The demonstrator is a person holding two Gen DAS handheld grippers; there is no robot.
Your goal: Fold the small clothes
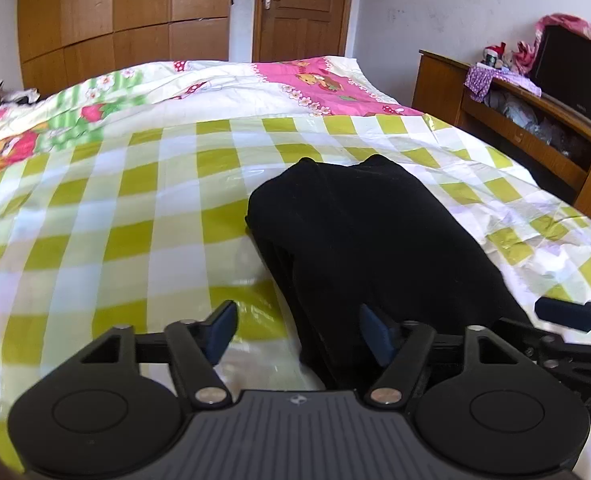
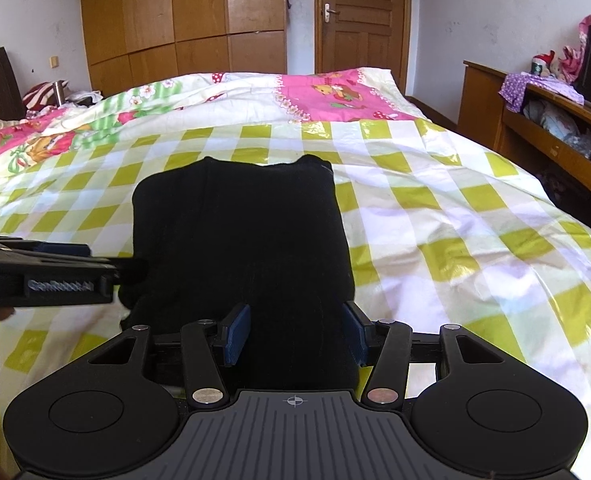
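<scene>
From the left wrist, the left gripper (image 1: 297, 330) stands with fingers apart at 6 o'clock over the near-left edge of the folded black garment (image 1: 359, 232), bare checked sheet (image 1: 95, 220) spreading toward 9 and 12 o'clock. From the right wrist, the right gripper (image 2: 295, 334) is spread too, straddling the garment's (image 2: 239, 232) near edge — the left gripper (image 2: 55, 270) enters at 9 o'clock, open sheet (image 2: 475, 240) toward 3.

Matt black cloth garment (image 2: 239, 248), glossy checked sheet (image 2: 435, 216)
</scene>
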